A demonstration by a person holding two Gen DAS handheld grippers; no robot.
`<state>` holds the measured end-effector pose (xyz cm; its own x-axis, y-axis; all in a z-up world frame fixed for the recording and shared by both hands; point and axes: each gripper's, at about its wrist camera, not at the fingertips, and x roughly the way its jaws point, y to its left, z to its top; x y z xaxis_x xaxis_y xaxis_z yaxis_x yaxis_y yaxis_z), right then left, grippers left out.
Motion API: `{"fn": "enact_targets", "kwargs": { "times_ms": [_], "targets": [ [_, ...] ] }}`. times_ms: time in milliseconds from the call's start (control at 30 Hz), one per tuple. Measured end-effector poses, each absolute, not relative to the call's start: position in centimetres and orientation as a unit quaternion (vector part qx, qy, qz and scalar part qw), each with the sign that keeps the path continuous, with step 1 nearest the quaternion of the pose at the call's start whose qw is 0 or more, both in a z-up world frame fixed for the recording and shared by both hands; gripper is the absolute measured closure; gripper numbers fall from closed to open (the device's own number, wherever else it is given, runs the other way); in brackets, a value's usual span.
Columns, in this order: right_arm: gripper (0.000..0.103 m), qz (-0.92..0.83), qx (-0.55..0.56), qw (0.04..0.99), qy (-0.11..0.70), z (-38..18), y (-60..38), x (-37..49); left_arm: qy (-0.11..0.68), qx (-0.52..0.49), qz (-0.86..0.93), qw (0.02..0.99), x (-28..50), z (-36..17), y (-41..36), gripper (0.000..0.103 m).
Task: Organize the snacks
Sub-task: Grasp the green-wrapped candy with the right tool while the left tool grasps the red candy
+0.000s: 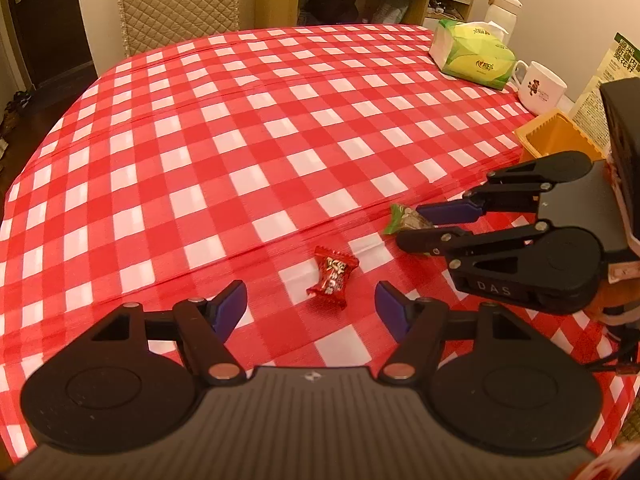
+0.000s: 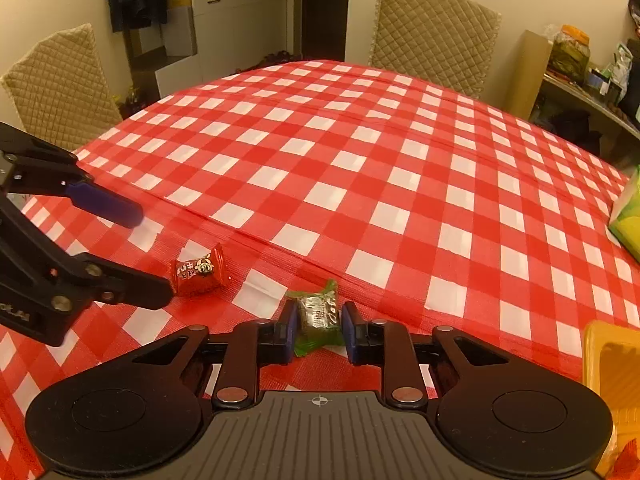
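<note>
A red-wrapped candy (image 1: 332, 276) lies on the red-and-white checked tablecloth (image 1: 240, 140). My left gripper (image 1: 310, 304) hovers just short of it, open, its blue pads standing either side with a clear gap. In the right wrist view the red candy (image 2: 198, 272) sits close by the lower finger of the left gripper (image 2: 150, 254). My right gripper (image 2: 319, 324) is shut on a green-wrapped candy (image 2: 318, 312), with both pads against its sides, low over the cloth. From the left wrist the green candy (image 1: 404, 220) sticks out of the right gripper (image 1: 416, 226).
A yellow plastic basket (image 1: 556, 136) stands at the table's right side, also seen in the basket's corner (image 2: 612, 368). Behind it are a white mug (image 1: 542, 88) and a green tissue pack (image 1: 472, 54). Quilted chairs (image 2: 436, 36) stand at the far edges.
</note>
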<state>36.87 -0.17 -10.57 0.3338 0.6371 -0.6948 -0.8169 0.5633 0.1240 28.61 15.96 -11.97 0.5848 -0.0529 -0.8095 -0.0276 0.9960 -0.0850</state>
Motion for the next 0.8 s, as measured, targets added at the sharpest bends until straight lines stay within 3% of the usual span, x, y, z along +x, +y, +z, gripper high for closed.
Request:
{"fn": "enact_targets", "kwargs": {
  "times_ms": [433, 800],
  "targets": [
    [0.080, 0.404, -0.029, 0.830, 0.383, -9.4, -3.8, 36.4, 0.462, -0.030, -0.025, 0.886, 31.0, -12.8, 14.9, 0.048],
    [0.081, 0.380, 0.036, 0.838, 0.390, -7.9, -7.2, 35.0, 0.469, -0.028, -0.031, 0.882, 31.5, -13.4, 14.3, 0.071]
  ]
}}
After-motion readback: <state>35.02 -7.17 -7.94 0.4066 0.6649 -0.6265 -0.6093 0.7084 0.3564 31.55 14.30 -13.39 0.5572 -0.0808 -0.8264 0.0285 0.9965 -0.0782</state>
